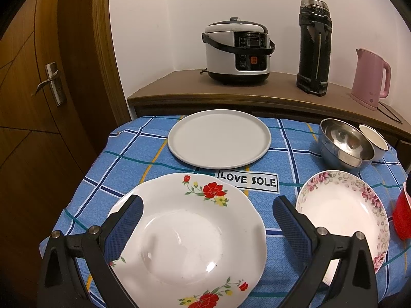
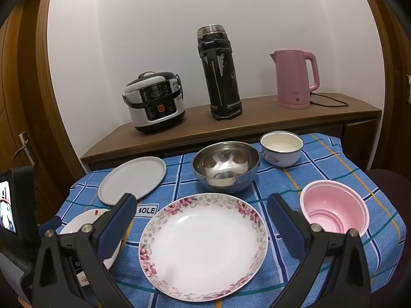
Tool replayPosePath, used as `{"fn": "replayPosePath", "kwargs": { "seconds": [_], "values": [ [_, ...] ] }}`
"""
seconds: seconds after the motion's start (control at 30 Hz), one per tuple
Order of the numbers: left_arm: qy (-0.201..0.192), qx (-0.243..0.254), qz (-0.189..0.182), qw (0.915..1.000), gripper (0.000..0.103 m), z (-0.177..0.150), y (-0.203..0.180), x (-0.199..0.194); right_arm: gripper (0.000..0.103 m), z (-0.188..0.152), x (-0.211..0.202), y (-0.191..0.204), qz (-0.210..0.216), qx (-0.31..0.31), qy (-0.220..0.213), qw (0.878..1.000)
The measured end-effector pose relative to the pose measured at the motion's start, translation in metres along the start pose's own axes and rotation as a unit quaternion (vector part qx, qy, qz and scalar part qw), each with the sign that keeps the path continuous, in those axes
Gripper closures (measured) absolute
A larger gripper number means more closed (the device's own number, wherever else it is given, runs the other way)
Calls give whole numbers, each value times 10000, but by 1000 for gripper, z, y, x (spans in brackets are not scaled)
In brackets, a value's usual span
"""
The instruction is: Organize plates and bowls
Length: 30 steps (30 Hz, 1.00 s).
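Left gripper point(image 1: 208, 211): jaws spread wide, holding nothing; it hovers over the red-flower plate point(image 1: 187, 241), one finger at each side of the rim.
Right gripper point(image 2: 201, 209): jaws likewise wide apart and empty, poised above the pink-flower plate point(image 2: 203, 246).
Red-flower plate: nearest on the left side of the counter point(image 1: 128, 148) (covered by a blue checked cloth); lies flat, scalloped rim.
Pink-flower plate: flat on the cloth just right of the red-flower plate — the two look close but apart.
Pink bowl point(image 2: 335, 209): upright at the near right, beside the pink-flower plate; red outside, pink inside.
Grey plate point(image 1: 219, 138): flat, beyond the red-flower plate, toward the far left edge of the cloth.
Steel bowl point(image 2: 226, 166): upright, beyond the pink-flower plate, right of the grey plate.
Enamel cup point(image 2: 281, 148): white, upright, just right of and behind the steel bowl — touching or not, cannot tell.
Shelf point(image 2: 257, 120): wooden, behind the counter; carries a rice cooker point(image 2: 155, 102), a black flask point(image 2: 222, 73) and a pink kettle point(image 2: 295, 78), left to right.
Door point(image 1: 38, 89): wooden with a metal handle, at the far left.
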<state>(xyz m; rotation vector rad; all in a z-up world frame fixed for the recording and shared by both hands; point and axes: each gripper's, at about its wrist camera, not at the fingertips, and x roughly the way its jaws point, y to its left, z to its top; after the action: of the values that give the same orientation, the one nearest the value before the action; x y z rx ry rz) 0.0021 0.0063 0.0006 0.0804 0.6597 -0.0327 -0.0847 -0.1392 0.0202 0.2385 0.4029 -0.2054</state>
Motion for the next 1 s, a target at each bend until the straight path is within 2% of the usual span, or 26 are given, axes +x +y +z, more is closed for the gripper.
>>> {"fn": "replayPosePath", "kwargs": {
  "seconds": [1.0],
  "values": [
    [9, -79, 19, 10000, 1, 2, 20, 4, 0, -1, 3, 14, 221, -87, -29, 9997]
  ]
}}
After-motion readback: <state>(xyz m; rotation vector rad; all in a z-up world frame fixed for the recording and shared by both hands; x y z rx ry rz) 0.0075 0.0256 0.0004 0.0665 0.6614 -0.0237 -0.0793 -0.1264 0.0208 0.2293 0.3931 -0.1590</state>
